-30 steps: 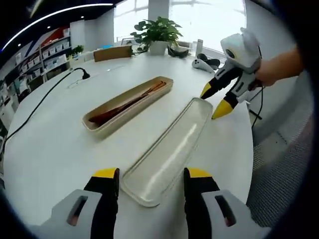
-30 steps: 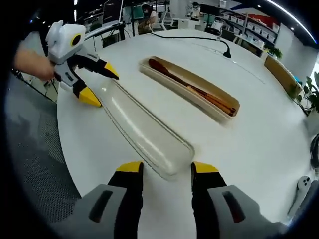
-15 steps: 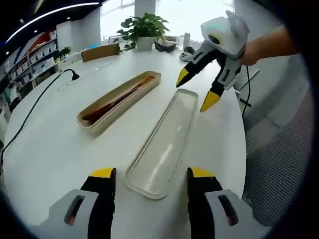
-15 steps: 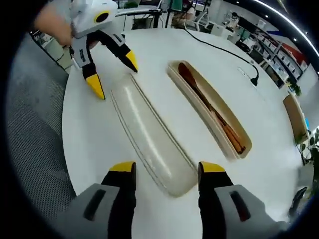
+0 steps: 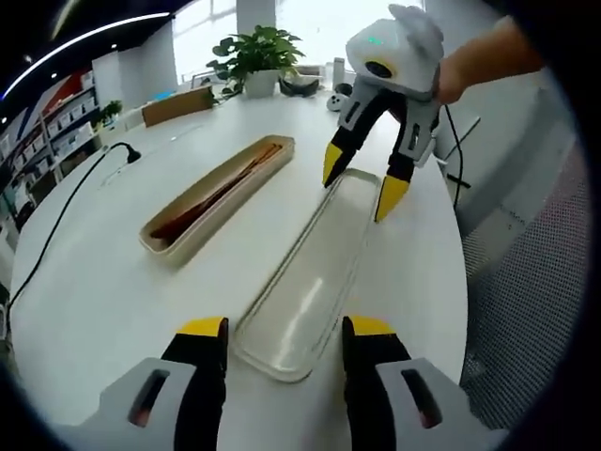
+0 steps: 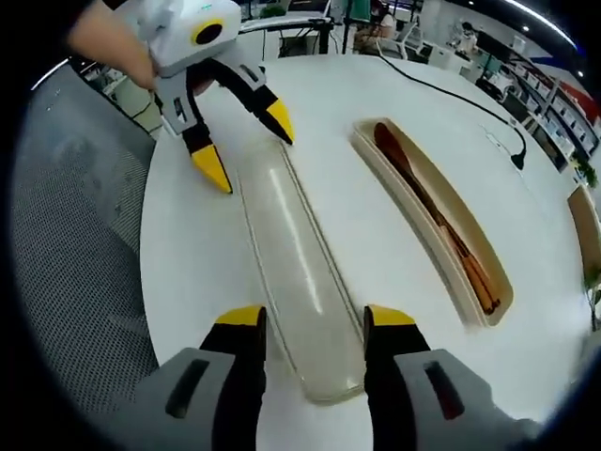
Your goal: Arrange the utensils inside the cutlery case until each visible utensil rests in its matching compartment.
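A beige cutlery case lies open on the round white table, with brown wooden utensils lengthwise inside it. Beside it lies its long clear lid, hollow side up. My left gripper is open, its yellow-tipped jaws either side of one end of the lid. Over the opposite end my right gripper is open too, jaws straddling the lid. Neither holds anything.
A black power cable runs across the table. A potted plant, a brown box and white controllers stand at the far side. The table edge drops to grey carpet close by.
Both hands have swung round so each gripper lines up with the lid's length. The right gripper has come down closer over its end of the lid. The case and lid have stayed put.
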The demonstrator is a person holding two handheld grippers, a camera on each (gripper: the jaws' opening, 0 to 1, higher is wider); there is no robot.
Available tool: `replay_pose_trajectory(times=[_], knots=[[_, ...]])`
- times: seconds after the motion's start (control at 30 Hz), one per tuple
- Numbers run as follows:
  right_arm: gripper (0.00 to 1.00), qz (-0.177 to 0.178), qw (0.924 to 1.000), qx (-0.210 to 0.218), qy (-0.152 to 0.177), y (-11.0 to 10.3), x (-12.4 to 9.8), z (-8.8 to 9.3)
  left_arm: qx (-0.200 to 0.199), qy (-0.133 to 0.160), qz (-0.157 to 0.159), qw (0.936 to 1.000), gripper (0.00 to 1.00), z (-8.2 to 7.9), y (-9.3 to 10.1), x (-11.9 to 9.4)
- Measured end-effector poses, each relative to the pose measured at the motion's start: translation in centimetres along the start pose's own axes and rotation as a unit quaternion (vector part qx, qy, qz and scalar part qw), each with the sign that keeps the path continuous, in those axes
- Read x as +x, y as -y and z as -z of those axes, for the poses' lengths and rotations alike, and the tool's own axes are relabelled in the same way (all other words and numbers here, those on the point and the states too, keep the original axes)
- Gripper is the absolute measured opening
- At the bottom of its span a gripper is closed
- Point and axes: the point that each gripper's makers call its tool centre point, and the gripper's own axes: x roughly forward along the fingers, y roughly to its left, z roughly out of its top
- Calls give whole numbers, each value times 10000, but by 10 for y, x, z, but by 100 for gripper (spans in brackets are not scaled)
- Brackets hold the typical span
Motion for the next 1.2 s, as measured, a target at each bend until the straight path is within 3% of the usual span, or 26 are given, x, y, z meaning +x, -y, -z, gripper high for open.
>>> replay_pose_trajectory(times=[0.1,0.3,0.5,0.63,0.67,0.8,0.83,0.93,1.03,1.13,1.2], knots=[[39,-207,9995,251,45,-2,-1,0,12,-7,15,10000,49,0,1,-1],[36,-1062,9905,859,186,-26,-6,-1,-195,-6,132,9997,51,1,5,-1],[36,-981,9915,856,8,-28,-6,2,-276,26,190,9994,52,0,6,0],[47,-708,9971,177,-191,-35,-2,3,-567,52,266,9980,51,-2,5,-1],[47,-505,9984,42,-258,-32,-1,5,-704,68,283,9971,51,-4,4,-1],[35,2,9997,19,-253,-18,3,5,-964,123,309,9948,52,-6,2,-2],[35,-59,9996,151,-229,-20,3,4,-976,127,312,9947,52,-6,3,-2],[35,-198,9992,4,-349,-23,2,6,-901,100,359,9952,52,-6,5,-1],[34,-523,9978,-215,-359,-30,3,4,-367,-5,353,9987,51,-6,10,0],[34,-1081,9936,113,-305,-42,2,-1,-267,-71,520,9983,47,-5,20,1],[34,-1145,9925,271,-332,-42,1,-1,-209,-58,523,9984,44,-5,21,0]])
